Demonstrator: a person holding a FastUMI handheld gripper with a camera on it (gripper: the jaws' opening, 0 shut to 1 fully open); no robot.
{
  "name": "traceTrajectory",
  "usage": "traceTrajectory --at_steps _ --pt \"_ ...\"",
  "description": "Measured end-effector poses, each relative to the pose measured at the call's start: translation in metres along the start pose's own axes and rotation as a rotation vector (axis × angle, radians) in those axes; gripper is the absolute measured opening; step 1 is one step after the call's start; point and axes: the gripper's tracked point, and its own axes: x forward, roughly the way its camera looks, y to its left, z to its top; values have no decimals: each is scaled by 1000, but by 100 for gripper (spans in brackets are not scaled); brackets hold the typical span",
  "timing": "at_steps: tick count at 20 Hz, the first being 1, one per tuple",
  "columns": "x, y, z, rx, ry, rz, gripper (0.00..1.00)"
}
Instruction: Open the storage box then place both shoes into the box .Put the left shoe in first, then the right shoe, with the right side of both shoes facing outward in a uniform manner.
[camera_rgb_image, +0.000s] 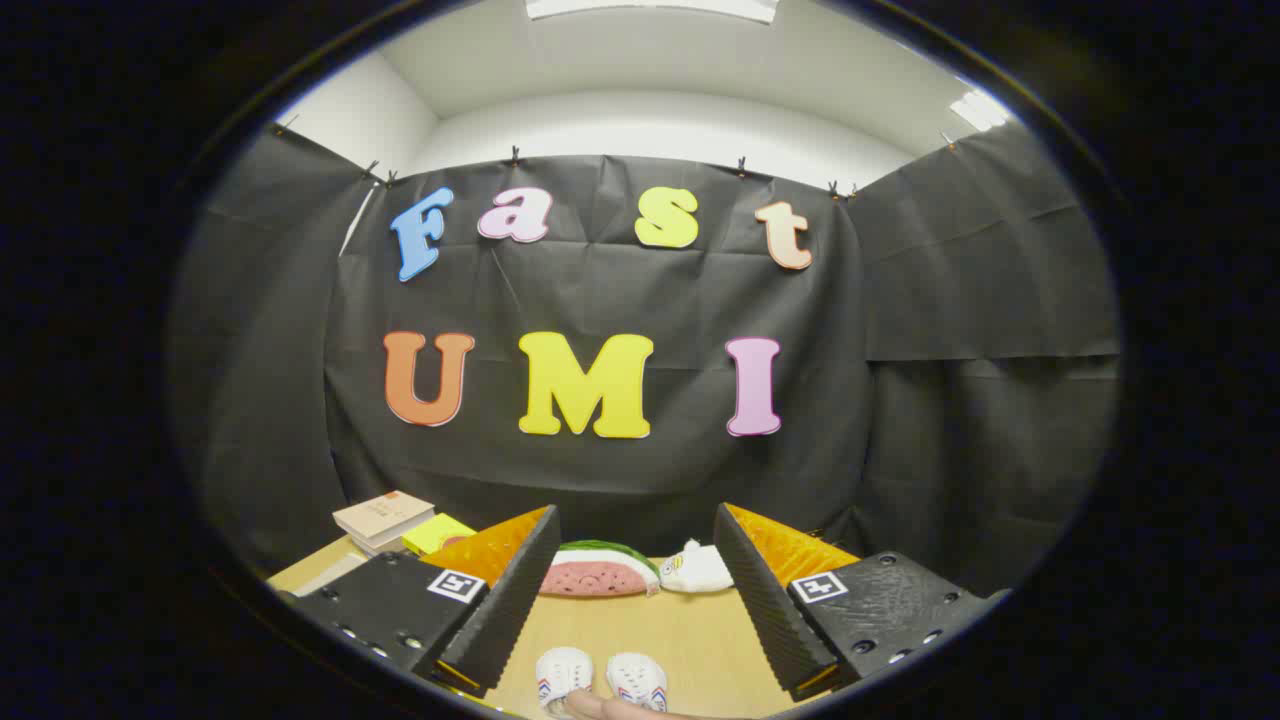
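Open gripper (632, 600), two white shoes (600, 680) between fingers, table (690, 640)

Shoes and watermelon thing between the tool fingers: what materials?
Shoes: likely white canvas or similar fabric, matte, with laces and small coloured side marks. Watermelon slice: looks like soft plush, fuzzy matte pink face with a green rind; could be a cushion. The tool is open, its fingers spread with both things on the wooden table between them.

Recording booth: black cloth wall (620, 480), wooden table (690, 640), white ceiling above.
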Motion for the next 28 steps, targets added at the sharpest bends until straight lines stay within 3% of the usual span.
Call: traceTrajectory --at_steps 16,24,28 --pt "18 0 -27 -14 46 70 95" --pt "46 25 -90 -8 175 154 95" --pt "66 66 -137 17 313 274 95"
